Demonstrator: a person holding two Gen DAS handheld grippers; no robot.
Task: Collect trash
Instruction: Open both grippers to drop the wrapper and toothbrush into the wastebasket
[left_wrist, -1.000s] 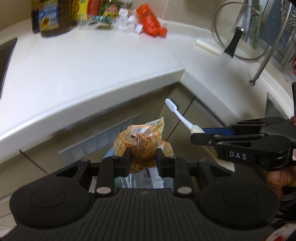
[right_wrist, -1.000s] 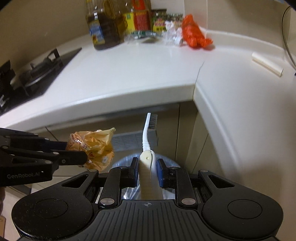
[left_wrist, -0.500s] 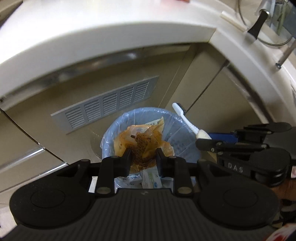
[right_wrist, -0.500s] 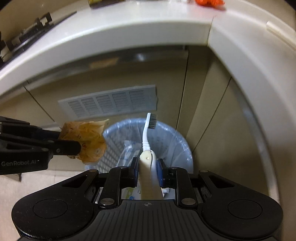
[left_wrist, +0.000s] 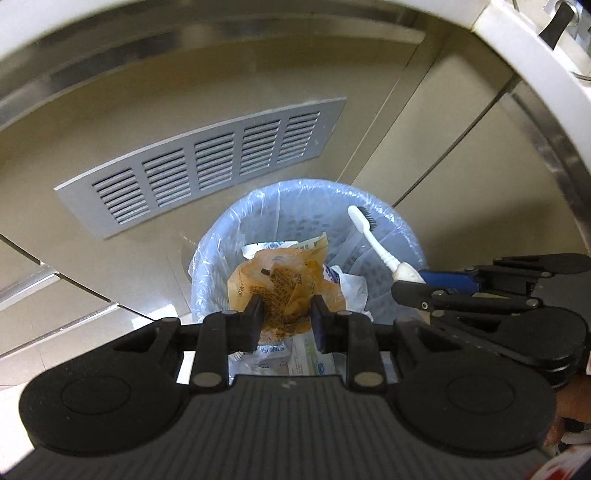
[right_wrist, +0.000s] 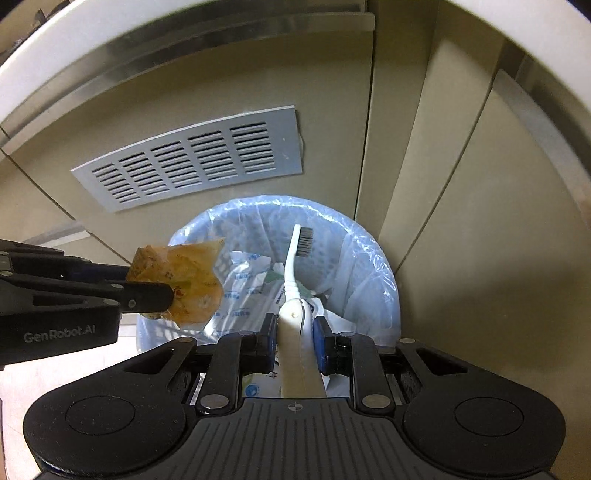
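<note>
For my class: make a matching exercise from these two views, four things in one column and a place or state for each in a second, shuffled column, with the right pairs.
Things:
1. orange wrapper
2. toothbrush
3. bin liner
4. vent grille

Places or states:
A. fixed to the cabinet front
B. clamped in the right tool
C. pale blue, draped over the bin rim
D. clamped in the left tool

Pairs: 1-D, 2-B, 3-C, 4-A

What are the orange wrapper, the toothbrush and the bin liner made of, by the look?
Orange wrapper: thin plastic film, glossy and printed; it is crumpled and part translucent.
Toothbrush: moulded hard plastic, smooth white neck, cream handle with what looks like a grey insert, dark bristles.
Bin liner: thin translucent bluish plastic, wrinkled and shiny; the bin's perforated wall shows through.
</note>
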